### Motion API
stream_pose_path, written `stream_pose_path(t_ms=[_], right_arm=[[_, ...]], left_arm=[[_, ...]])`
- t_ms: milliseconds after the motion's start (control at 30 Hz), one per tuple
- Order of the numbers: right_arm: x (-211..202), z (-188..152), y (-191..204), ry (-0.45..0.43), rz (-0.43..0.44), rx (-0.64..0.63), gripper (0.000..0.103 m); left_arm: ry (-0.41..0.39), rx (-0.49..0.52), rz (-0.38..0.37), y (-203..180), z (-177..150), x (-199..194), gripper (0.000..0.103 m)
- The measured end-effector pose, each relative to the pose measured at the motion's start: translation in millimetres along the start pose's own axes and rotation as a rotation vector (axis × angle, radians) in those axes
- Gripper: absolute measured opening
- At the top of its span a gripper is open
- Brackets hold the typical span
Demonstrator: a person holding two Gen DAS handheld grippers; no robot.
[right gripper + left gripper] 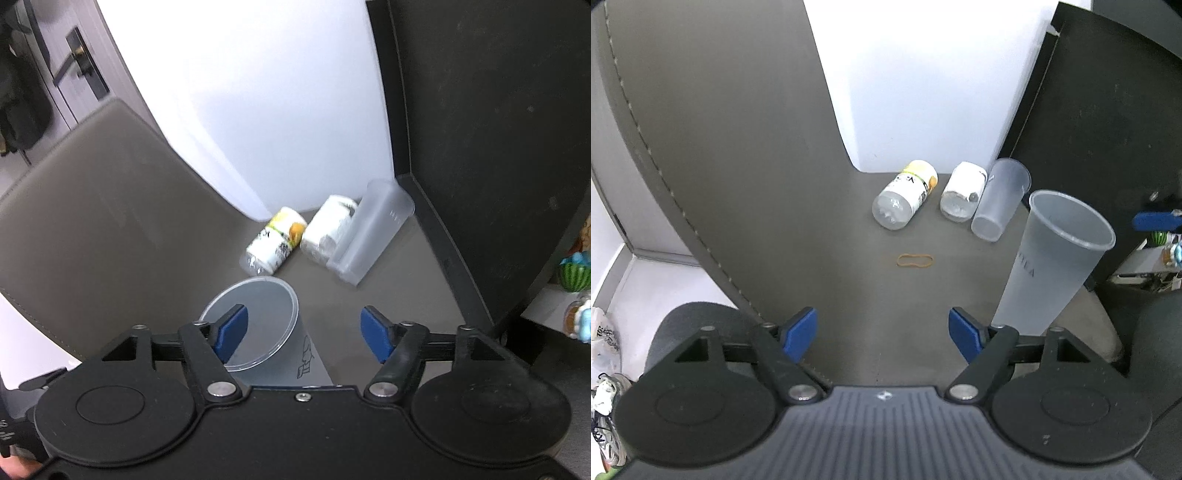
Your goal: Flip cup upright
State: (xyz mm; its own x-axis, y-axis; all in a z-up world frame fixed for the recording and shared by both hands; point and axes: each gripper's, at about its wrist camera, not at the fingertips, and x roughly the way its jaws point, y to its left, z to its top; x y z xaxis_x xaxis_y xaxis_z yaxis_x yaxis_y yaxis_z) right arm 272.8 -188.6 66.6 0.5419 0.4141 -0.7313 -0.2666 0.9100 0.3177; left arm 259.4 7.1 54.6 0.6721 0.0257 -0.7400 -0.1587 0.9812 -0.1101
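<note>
A tall frosted plastic cup stands upright on the grey mat, mouth up, to the right of my left gripper, which is open and empty. In the right wrist view the same cup stands just below my right gripper; the jaws are wide open, the left fingertip shows in front of the cup's mouth, and the cup is not gripped. A second frosted cup lies on its side at the back.
Two clear labelled bottles lie on their sides beside the lying cup. A rubber band lies mid-mat. A black panel stands at the right, a white wall behind. Toys sit at far right.
</note>
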Motion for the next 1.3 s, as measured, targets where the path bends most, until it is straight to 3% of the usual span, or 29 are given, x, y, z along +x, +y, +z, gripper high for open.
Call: stream_pose_path(t_ms=[200,500,1300], right_arm=[[-22.7,-8.3,-6.3,-0.106,-0.027,-0.018,0.089],[-46.1,-28.8,-15.1,-0.218,-0.058,-0.027,0.102],[-43.4,-90.5,-25.7,-0.182,-0.127,-0.025,0.103]], left_arm=[[-0.006,-0.005,-0.001,-1.4,-2.1,-1.4,0.08],[-0.035,0.004,-0.013,-8.7,-4.9,-11.7,0.085],[-0.083,0.061,-0.019,-30.4,-22.8,-30.3,0.089]])
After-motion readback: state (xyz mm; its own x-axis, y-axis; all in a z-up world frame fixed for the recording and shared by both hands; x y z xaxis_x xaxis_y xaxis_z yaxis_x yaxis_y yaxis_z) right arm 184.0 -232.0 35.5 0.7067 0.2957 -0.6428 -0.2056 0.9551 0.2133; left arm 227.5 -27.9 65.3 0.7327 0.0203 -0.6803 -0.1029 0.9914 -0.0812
